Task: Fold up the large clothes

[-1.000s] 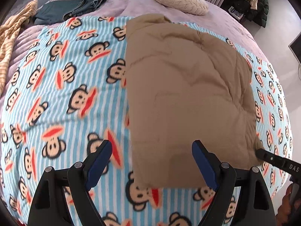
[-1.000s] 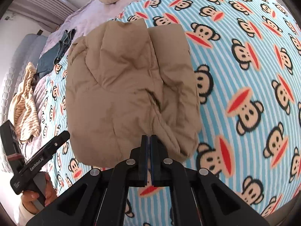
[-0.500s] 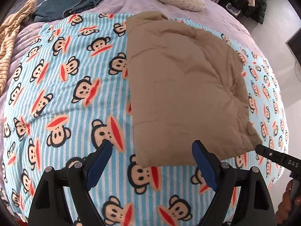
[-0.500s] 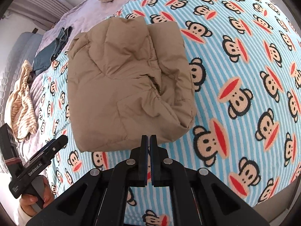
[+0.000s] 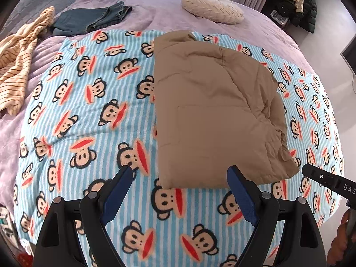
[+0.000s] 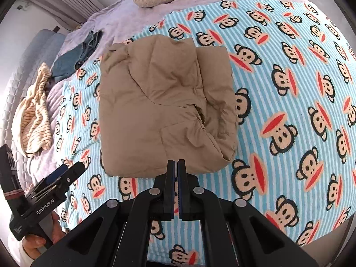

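Left gripper (image 5: 180,178): jaws spread wide, nothing between them, both blue pads (image 5: 116,192) exposed. It is held above the near part of the monkey-print blanket (image 5: 89,115), clear of the fabric. In the right wrist view the same tool appears at the lower left, gripped by a hand (image 6: 36,242).

Right gripper (image 6: 176,169): jaws pressed together, nothing held between them. It is held above the blanket, just at the near edge of the garment without visible contact. In the left wrist view only a black tip of it shows at the right edge.

Tan padded jacket (image 5: 213,115): folded into a compact, roughly rectangular bundle. It lies flat on the blanket, right of centre in the left wrist view and centred in the right wrist view. Its left edge is straight; its right side shows layered folds and a rounded near corner. Neither gripper touches it.

The blanket, striped blue and white, is spread over a bed with a lilac cover (image 5: 160,15).

Other items on the lilac cover:
- Cream knitted cushion (image 5: 211,7), far side, beyond the jacket.
- Dark denim garment (image 5: 89,19), far left, off the blanket.
- Yellow striped garment (image 5: 20,51), crumpled at the left edge, beside the denim.

Dark clothing is piled on the floor (image 5: 296,0) at the far right.
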`<state>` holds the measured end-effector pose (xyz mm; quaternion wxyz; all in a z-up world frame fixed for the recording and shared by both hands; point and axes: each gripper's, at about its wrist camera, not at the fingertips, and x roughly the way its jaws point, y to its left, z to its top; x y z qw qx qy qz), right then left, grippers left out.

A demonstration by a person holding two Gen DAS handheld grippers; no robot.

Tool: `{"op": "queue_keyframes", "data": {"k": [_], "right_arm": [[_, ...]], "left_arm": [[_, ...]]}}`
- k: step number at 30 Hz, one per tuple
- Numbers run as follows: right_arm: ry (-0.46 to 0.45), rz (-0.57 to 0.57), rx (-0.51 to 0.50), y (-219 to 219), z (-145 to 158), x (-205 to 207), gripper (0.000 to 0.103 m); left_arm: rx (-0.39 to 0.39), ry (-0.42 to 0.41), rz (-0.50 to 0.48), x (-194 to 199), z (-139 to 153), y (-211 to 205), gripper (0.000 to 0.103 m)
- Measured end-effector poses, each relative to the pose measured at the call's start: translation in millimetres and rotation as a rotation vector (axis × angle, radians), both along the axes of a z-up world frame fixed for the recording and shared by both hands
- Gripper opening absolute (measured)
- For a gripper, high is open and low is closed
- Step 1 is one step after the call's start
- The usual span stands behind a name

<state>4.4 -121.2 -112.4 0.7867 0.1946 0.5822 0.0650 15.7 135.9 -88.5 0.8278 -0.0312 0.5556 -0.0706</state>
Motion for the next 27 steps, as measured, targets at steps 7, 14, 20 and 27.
{"op": "queue_keyframes", "data": {"k": [7, 14, 20, 27], "right_arm": [[-0.040, 0.051, -0.013, 0, 19, -10, 0.002], [-0.095, 0.077, -0.044, -1, 42, -11, 0.002], [-0.132, 0.089, -0.070, -1, 55, -14, 0.036], [-0.198, 0.088, -0.122, 1, 75, -18, 0.062]], "left_arm": [[0.010, -0.035, 0.026, -18, 23, -8, 0.088], [0.039, -0.102, 0.053, -26, 52, -12, 0.088], [0.052, -0.141, 0.071, -34, 68, -12, 0.103], [0.071, -0.157, 0.081, -38, 76, -14, 0.103]]}}
